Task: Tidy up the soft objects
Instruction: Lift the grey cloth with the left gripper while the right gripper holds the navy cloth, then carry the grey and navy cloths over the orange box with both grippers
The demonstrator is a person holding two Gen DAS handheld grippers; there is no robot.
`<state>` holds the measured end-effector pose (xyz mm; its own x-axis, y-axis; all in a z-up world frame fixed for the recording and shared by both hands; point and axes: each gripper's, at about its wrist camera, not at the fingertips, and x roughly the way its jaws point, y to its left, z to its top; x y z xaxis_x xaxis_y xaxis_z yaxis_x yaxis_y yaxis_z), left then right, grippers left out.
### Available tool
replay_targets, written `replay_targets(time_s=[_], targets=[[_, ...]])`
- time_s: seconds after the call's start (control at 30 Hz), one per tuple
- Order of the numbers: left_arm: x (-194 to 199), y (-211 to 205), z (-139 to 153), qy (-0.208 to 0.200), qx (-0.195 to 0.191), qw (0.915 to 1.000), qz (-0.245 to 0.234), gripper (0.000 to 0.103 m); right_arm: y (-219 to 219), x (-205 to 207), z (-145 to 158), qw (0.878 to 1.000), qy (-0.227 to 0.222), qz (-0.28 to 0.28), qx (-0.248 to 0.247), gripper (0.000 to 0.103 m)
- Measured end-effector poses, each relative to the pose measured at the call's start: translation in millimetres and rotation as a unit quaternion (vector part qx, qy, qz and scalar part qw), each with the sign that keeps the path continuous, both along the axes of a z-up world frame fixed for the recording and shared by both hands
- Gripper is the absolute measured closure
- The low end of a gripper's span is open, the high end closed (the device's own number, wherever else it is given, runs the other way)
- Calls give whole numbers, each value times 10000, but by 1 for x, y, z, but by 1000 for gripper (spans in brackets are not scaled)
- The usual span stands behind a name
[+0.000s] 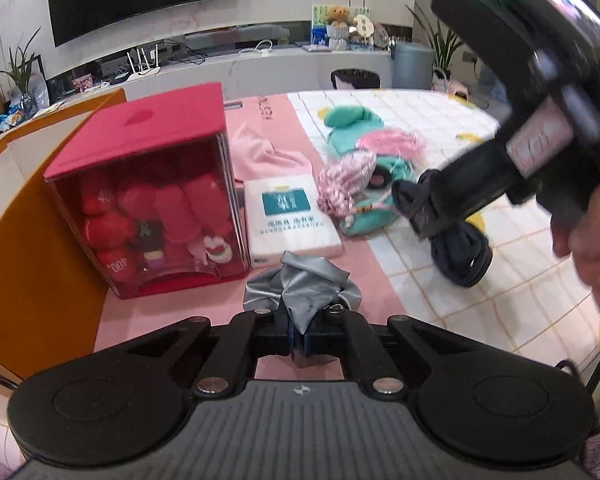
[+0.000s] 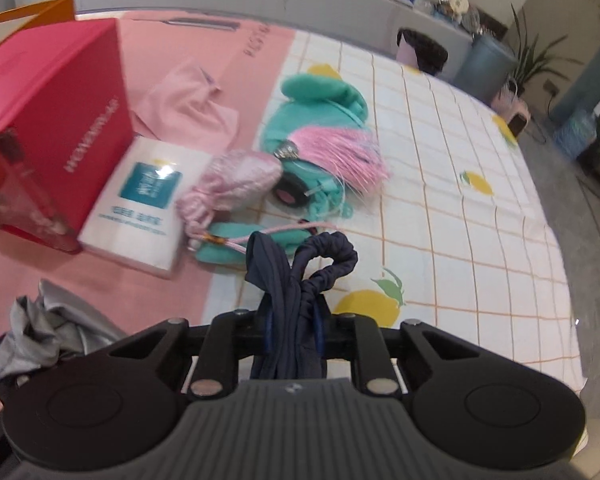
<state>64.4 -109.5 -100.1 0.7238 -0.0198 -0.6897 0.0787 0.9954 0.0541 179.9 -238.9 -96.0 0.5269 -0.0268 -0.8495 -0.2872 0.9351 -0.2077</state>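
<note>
My left gripper (image 1: 299,334) is shut on a crumpled grey cloth (image 1: 300,286) low over the pink mat. The same grey cloth (image 2: 40,328) shows at the lower left of the right wrist view. My right gripper (image 2: 292,328) is shut on a dark navy fabric piece with a ruched loop (image 2: 300,276); in the left wrist view that navy piece (image 1: 440,220) hangs from the right gripper over the checked cloth. A teal plush toy (image 2: 316,120) with pink tassels (image 2: 340,152) lies in the middle, and a pink cloth (image 2: 188,104) lies behind it.
A red storage box with a clear front (image 1: 148,200) holds rolled red items at left. A white tissue pack (image 1: 288,216) lies beside it. A pink mat (image 1: 172,312) and a white checked cloth with lemons (image 2: 460,220) cover the table. An orange edge (image 1: 40,240) borders the left.
</note>
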Motion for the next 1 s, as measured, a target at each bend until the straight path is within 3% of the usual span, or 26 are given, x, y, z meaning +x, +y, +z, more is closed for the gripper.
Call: replay_targets(time_s=[0.43, 0.57, 0.67, 0.87, 1.0], targets=[[-10, 39, 39, -431, -627, 9969, 198, 99, 9, -31, 39, 9962, -833, -171, -181, 87], [-11, 52, 52, -459, -956, 9941, 223, 99, 6, -40, 64, 9895, -1419, -268, 54, 87], [-14, 64, 63, -435, -1370, 9895, 138, 99, 9, -50, 87, 9828, -1798, -300, 293, 87], [-24, 94, 90, -744, -1998, 9767, 248, 99, 30, -61, 121, 9748, -2143, -215, 575, 87], [-33, 117, 109, -1098, -2169, 9690, 444, 99, 48, -67, 137, 9677, -2360, -201, 864, 87]])
